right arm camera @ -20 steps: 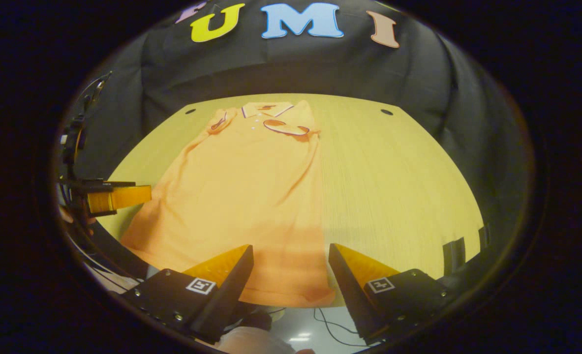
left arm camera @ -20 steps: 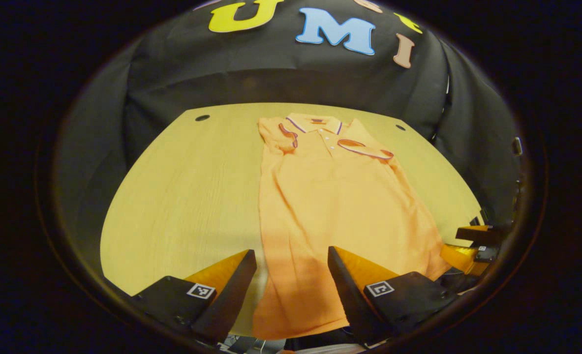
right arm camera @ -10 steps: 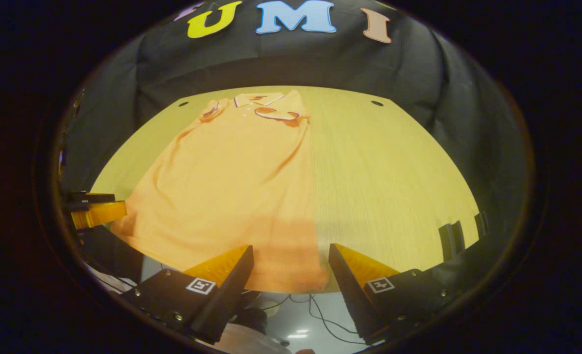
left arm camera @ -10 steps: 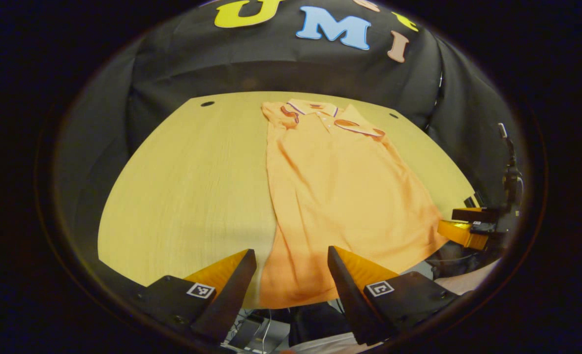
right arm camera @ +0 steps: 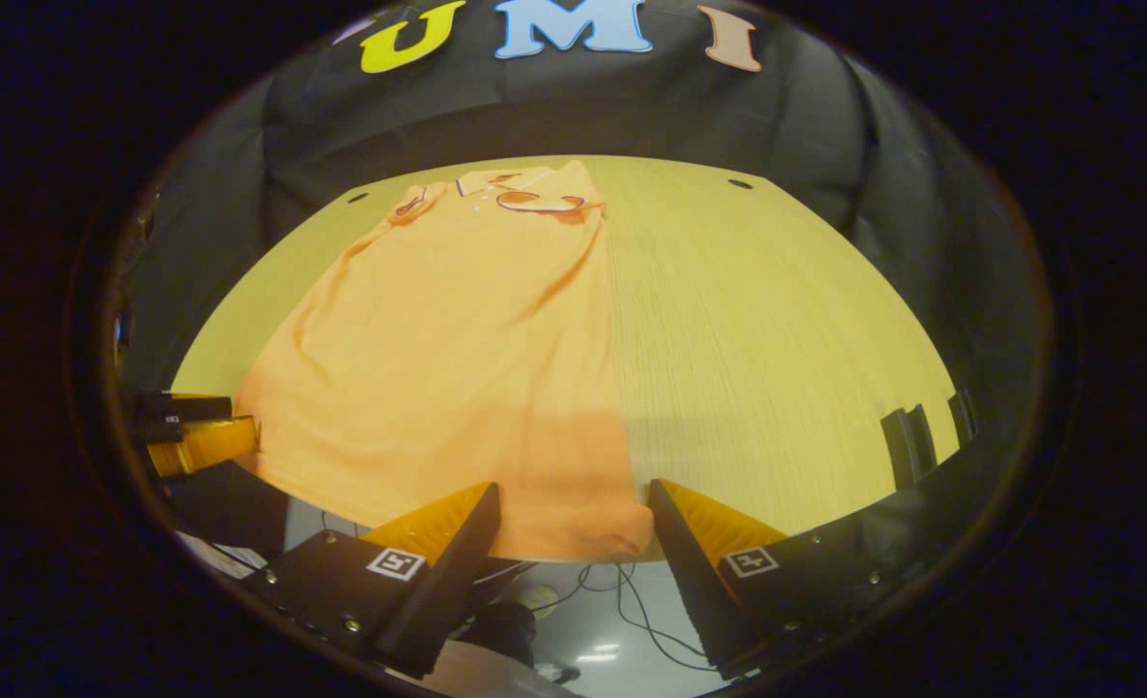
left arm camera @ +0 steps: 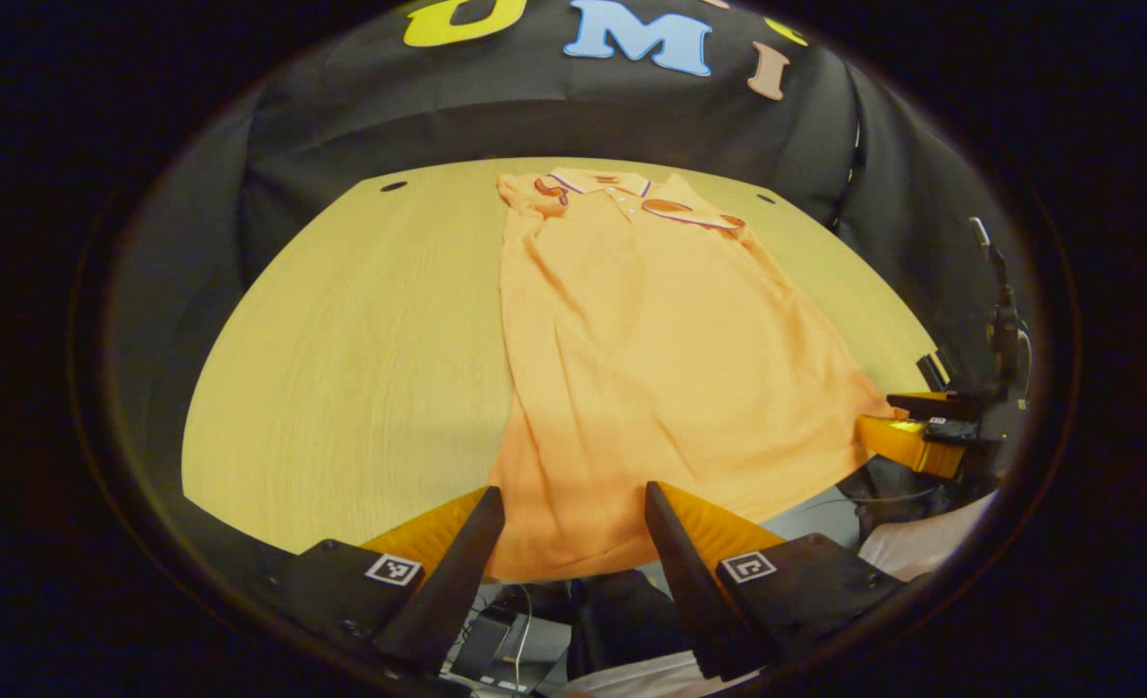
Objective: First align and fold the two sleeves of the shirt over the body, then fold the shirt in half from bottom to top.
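Note:
An orange polo shirt (left arm camera: 651,359) (right arm camera: 457,339) lies flat on the wooden table (left arm camera: 360,339), collar at the far side, both short sleeves folded in over the chest. Its hem hangs slightly over the near table edge. My left gripper (left arm camera: 573,504) stands open at the hem's left corner, with nothing between its fingers. My right gripper (right arm camera: 573,504) stands open at the hem's right corner, also holding nothing. In the left gripper view the right gripper (left arm camera: 912,431) appears at the right, beside the hem's other corner; in the right gripper view the left gripper (right arm camera: 190,431) appears at the left.
Bare wood (right arm camera: 777,339) lies on either side of the shirt. Two small holes (left arm camera: 394,185) (right arm camera: 740,183) mark the table's far corners. Cables on the floor (right arm camera: 621,591) show below the near edge. A black clamp (right arm camera: 908,441) sits on the table's right edge.
Both grippers have drawn back toward the near table edge, from over the shirt's lower part to its hem corners. Both stay open. The shirt has not moved.

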A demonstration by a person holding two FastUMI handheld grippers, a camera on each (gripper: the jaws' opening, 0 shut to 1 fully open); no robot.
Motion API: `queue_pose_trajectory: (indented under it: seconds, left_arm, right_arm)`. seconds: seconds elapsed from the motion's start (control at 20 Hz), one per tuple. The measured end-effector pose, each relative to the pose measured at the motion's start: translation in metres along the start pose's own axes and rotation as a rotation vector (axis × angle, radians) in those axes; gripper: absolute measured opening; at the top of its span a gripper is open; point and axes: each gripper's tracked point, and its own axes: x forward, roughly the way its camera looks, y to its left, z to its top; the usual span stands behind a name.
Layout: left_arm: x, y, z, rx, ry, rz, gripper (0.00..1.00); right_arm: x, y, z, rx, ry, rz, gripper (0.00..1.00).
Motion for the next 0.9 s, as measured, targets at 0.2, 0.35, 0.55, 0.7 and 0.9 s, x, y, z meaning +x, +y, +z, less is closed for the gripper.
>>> queue_pose_trajectory:
  seconds: [0.2, 0.35, 0.55, 0.7, 0.9]
  left_arm:
    - [0.004, 0.008, -0.002, 0.034, -0.001, 0.081, 0.73]
    - [0.006, 0.000, 0.000, 0.037, -0.011, 0.081, 0.53]
    - [0.009, -0.007, 0.004, 0.014, -0.050, 0.089, 0.11]
    - [0.008, -0.006, 0.005, 0.007, -0.059, 0.092, 0.11]
    - [0.009, -0.007, 0.012, -0.069, -0.048, 0.092, 0.06]
  right_arm:
    - [0.002, 0.002, -0.001, -0.013, 0.014, 0.004, 0.81]
    - [0.001, 0.005, 0.001, -0.022, 0.022, 0.010, 0.62]
    - [0.002, 0.007, 0.002, -0.018, 0.013, 0.016, 0.25]
    - [0.005, 0.010, 0.003, 0.000, 0.016, 0.042, 0.07]
    - [-0.001, 0.015, 0.006, 0.037, 0.052, 0.108, 0.04]
